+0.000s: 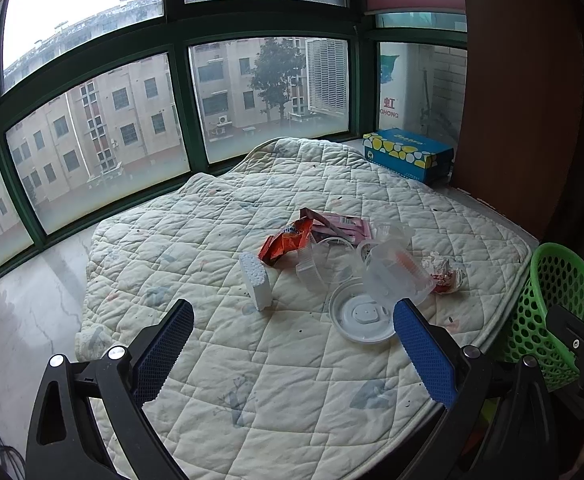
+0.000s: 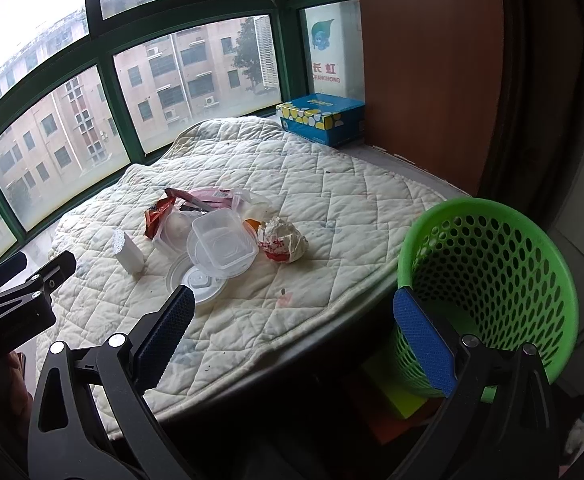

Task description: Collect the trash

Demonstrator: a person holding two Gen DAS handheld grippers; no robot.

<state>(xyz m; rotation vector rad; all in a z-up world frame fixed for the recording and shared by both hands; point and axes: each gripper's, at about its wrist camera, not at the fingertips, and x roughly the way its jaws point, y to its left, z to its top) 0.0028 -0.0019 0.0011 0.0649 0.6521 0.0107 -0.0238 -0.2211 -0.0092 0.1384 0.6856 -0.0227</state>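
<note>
Ahead of left gripper (image 1: pixel 294 354), released: trash pile (image 1: pixel 344 256) on quilt (image 1: pixel 251 400); right gripper (image 2: pixel 294 344) released too.

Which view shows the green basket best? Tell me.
The right wrist view: the green basket shows its whole open rim and perforated inside. The left wrist view catches only one side of it at the frame edge.
</note>
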